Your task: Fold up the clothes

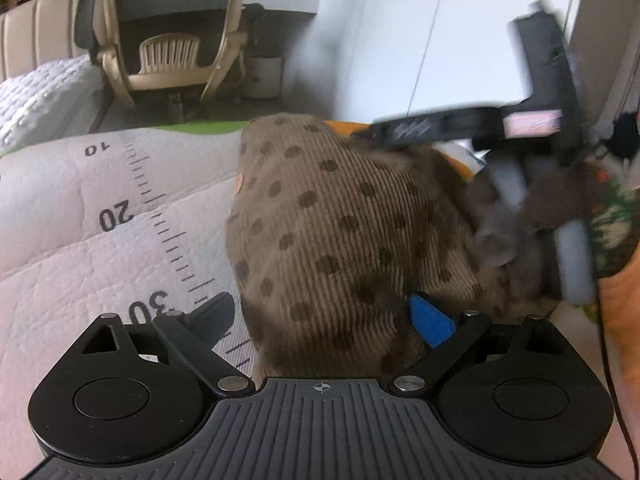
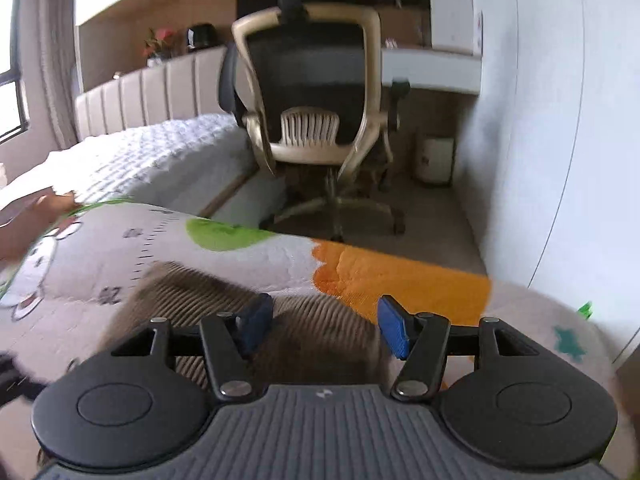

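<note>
Two grippers open | left gripper point(image 1: 320, 312): jaws wide, brown dotted garment point(image 1: 340, 232) bunched between them, ungripped | right gripper point(image 2: 326, 326): jaws wide, cloth below | step: you regrasp; next, pinch an edge | left view alone shows ruler-print mat point(image 1: 120, 220) beyond; right view, office chair point(image 2: 312, 92) ahead.

Left gripper point(image 1: 324, 316) body: black linkage arms, silver pivot screws, ribbed grey housing with a small crosshair mark.
Left pads: blue point(image 1: 430, 320), textured.
Right gripper point(image 2: 324, 322) body: same black-and-grey build.
Right pads: blue point(image 2: 394, 330).
Sleeve point(image 1: 614, 216) beside tongs: green floral print.
</note>
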